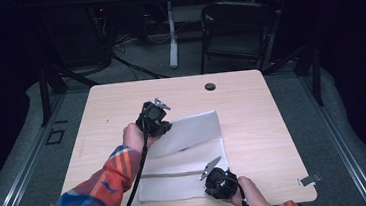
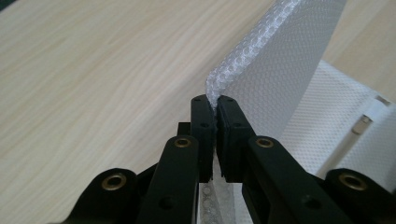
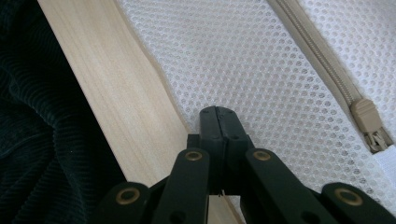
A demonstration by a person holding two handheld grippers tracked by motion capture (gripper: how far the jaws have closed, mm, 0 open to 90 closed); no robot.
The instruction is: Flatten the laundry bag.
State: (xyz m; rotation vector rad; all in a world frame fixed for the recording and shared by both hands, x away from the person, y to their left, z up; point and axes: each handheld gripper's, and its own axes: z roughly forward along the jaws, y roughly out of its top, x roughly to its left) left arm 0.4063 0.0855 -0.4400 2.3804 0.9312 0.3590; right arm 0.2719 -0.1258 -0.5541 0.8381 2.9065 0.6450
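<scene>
- The left tool (image 2: 215, 103) is closed on a corner of the white mesh laundry bag (image 1: 185, 153); in the left gripper view the mesh edge is pinched between the two black jaws, which meet with only the fabric between them.
- In the high view the left tool (image 1: 155, 119) is seen above the middle of the table, held by a hand (image 1: 133, 137) in an orange, blue and red plaid sleeve (image 1: 96, 196).
- The gripped part of the bag is lifted off the table and folded over, so that a raised flap (image 1: 188, 131) slopes up above the flat remainder.
- The right tool (image 3: 218, 114) is closed, its jaw tips pressed together over the mesh near the bag's edge; whether fabric is caught between them cannot be told.
- In the high view the right tool (image 1: 220, 181) is seen at the bag's near right corner, close to the table's near edge, with a grey three-cornered plate (image 1: 209, 167) on top.
- A beige zipper with its slider (image 3: 369, 122) is seen running across the mesh to the right of the right tool.
- The bag lies on the near half of the light wooden table (image 1: 251, 102), between the two tools.
- A small dark round disc (image 1: 210, 86) is set in the table near its far edge, well apart from the bag.
- A black chair (image 1: 235, 30) stands on the floor beyond the table.
</scene>
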